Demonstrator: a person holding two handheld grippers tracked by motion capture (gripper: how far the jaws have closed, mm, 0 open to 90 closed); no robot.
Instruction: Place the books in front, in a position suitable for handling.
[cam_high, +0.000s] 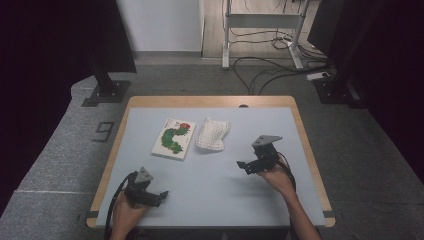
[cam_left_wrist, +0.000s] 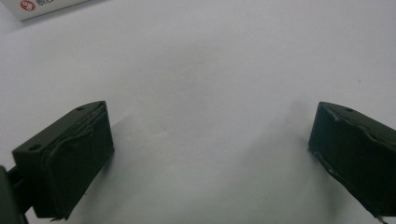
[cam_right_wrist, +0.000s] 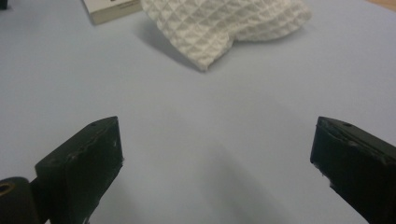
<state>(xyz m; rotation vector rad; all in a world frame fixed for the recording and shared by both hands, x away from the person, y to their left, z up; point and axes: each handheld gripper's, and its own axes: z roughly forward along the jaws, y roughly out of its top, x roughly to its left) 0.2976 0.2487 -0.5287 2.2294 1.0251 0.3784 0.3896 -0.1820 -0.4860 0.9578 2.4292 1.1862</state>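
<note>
A white picture book (cam_high: 173, 138) with a green caterpillar on its cover lies flat at the middle of the table. Right beside it rests a crumpled white waffle-weave cloth (cam_high: 213, 133). My left gripper (cam_high: 161, 197) sits near the front left edge, jaws wide open over bare tabletop, with a corner of the book (cam_left_wrist: 42, 5) far ahead. My right gripper (cam_high: 243, 166) hovers at the right, open and empty, pointing toward the cloth (cam_right_wrist: 219, 23) and the book's edge (cam_right_wrist: 112, 9).
The table (cam_high: 215, 200) has a pale blue top with a wooden rim. Behind it on the floor stand black stand bases (cam_high: 106, 92), a white desk frame (cam_high: 260, 30) and loose cables (cam_high: 270, 70).
</note>
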